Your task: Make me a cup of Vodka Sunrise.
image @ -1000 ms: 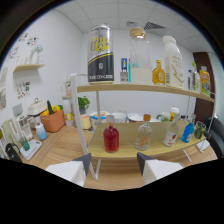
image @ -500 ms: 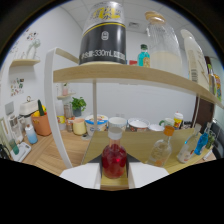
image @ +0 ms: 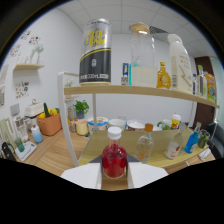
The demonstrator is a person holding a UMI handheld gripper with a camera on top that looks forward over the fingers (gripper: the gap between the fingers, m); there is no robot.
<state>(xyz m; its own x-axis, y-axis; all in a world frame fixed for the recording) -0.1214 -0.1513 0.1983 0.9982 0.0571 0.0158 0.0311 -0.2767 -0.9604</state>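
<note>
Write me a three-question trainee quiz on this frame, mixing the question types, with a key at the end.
1. True or false: the gripper has already lifted the red bottle off the lower shelf.
2. Which stands on the upper shelf? A) the black and yellow can B) the orange basket C) the small potted plant
3. Fill in: the red bottle has a ____ cap.

Key:
1. False. The bottle rests on the lower shelf between the open jaws, with a gap showing at either side.
2. A. The basket and plant sit further back, below the upper shelf.
3. White.
</note>
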